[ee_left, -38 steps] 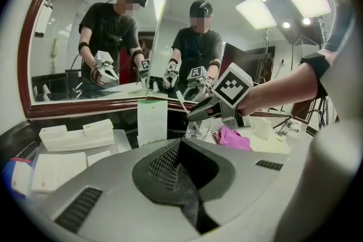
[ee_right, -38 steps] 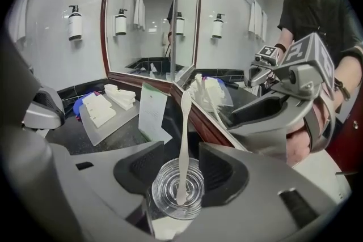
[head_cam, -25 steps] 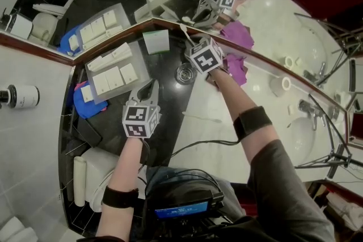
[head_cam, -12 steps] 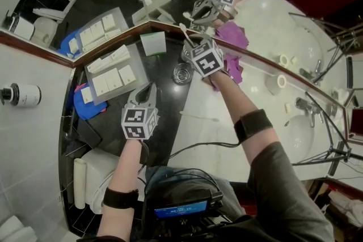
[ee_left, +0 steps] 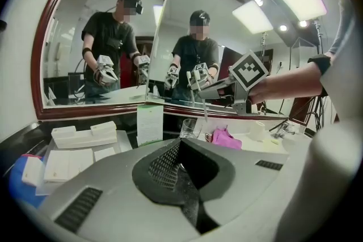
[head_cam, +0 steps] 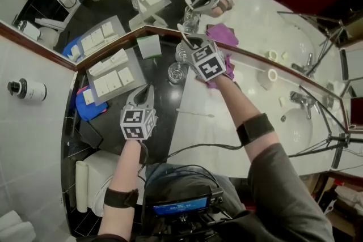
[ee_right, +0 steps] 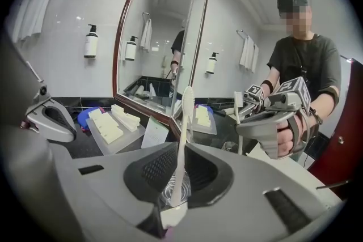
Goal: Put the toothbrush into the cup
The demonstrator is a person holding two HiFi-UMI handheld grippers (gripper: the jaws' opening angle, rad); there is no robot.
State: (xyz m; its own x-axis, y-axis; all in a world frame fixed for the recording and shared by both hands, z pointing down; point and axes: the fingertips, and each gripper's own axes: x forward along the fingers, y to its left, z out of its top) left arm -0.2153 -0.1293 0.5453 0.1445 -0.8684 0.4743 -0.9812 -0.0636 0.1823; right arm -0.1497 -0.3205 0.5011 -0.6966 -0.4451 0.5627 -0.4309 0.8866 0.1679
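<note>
A white toothbrush [ee_right: 182, 139] stands upright in my right gripper [ee_right: 176, 178], which is shut on its handle with the bristle head on top. In the head view the right gripper [head_cam: 186, 48] hovers just beyond the clear glass cup [head_cam: 177, 72], close to the mirror, and the toothbrush [head_cam: 185, 38] sticks out past its jaws. The cup [ee_right: 170, 194] shows below the jaws in the right gripper view. My left gripper [head_cam: 147, 90] is shut and empty, to the left of the cup and nearer to me. From the left gripper [ee_left: 180, 147] I see the cup [ee_left: 191, 128] ahead.
A clear tray [head_cam: 97, 85] of white packets lies at the left, with a blue pack [head_cam: 91, 106] beside it. A green-and-white card [head_cam: 148, 46] leans at the mirror corner. A pink cloth [head_cam: 220, 73] lies under the right hand. A thin white stick [head_cam: 195, 114] lies on the counter; a faucet [head_cam: 296, 99] stands at the right.
The right gripper has lifted the toothbrush up and away from the counter, toward the mirror. The left gripper has risen a little. The cup stays in place.
</note>
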